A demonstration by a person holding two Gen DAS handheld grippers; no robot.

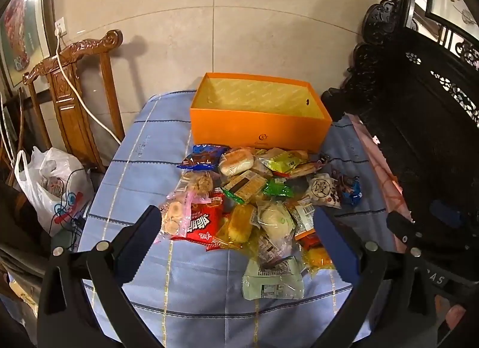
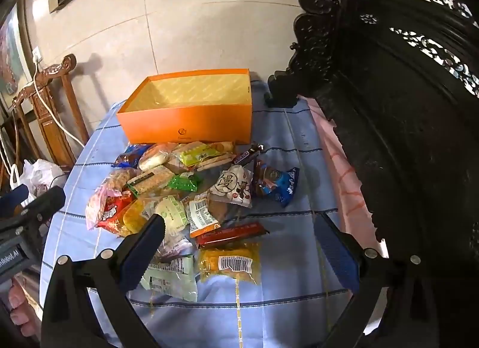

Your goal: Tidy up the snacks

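Before orange box (image 1: 260,131): jumbled, colourful wrapped snacks (image 1: 254,198).

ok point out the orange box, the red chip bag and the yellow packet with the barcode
orange box (image 1: 260,132): left wrist view, front wall
red chip bag (image 1: 203,225): left wrist view, printed front
yellow packet (image 2: 229,262): right wrist view, barcode label

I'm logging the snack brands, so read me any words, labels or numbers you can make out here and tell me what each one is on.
"馒": in a circle on the white snack packet.
"AS": on the right gripper body, cut off.
"nRobot.AI": on the left gripper body, cut off.
Red snack bag: big white characters, too distorted to read.
Orange box: small logo, unreadable.
Barcodes and back labels: too small.
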